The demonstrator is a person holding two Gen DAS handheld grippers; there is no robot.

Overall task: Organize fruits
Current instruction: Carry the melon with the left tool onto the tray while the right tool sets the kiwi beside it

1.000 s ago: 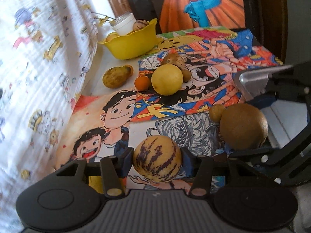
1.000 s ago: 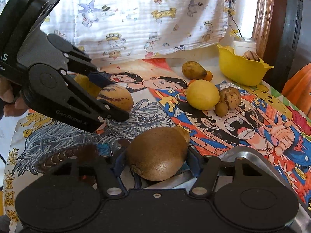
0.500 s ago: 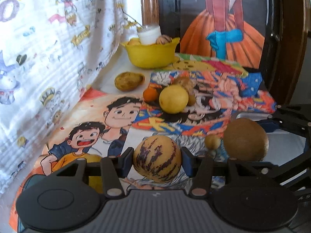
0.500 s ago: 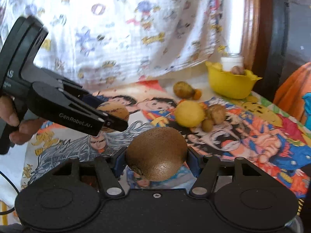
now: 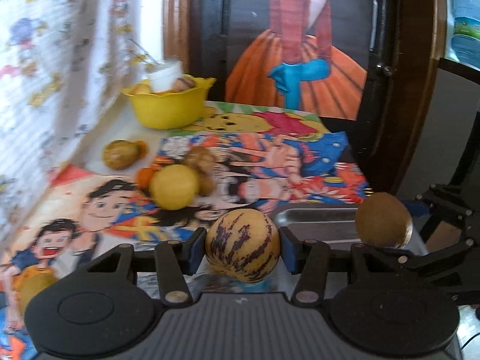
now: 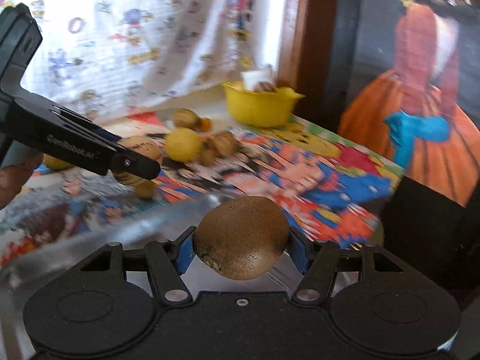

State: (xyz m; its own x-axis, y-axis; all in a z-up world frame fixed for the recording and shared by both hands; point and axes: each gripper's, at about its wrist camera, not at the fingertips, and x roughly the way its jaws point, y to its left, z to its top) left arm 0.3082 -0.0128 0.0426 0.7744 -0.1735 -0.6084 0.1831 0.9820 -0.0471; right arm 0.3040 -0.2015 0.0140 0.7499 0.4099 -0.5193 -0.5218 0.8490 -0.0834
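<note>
My left gripper [image 5: 242, 247] is shut on a cream fruit with purple stripes [image 5: 242, 245], held above the cartoon-printed cloth near the corner of a metal tray [image 5: 318, 220]. My right gripper [image 6: 240, 244] is shut on a round brown fruit [image 6: 240, 237], held over the same metal tray [image 6: 90, 240]. In the left wrist view the brown fruit [image 5: 383, 222] hangs at the right in the other gripper. In the right wrist view the striped fruit [image 6: 141, 160] shows at the left behind the other gripper's black finger. A yellow round fruit [image 5: 174, 186] lies on the cloth among small brown and orange fruits.
A yellow bowl [image 5: 168, 105] with fruit and a white cup stands at the back by the curtain. A greenish-brown fruit [image 5: 120, 154] and a small orange one [image 5: 143, 177] lie near it. A dark wooden frame and a painting rise behind the table. A person's hand [image 6: 12, 177] holds the left gripper.
Both grippers have lifted and swung toward the right with their fruits still held. The metal tray now lies under and ahead of them, and the loose fruits sit further left.
</note>
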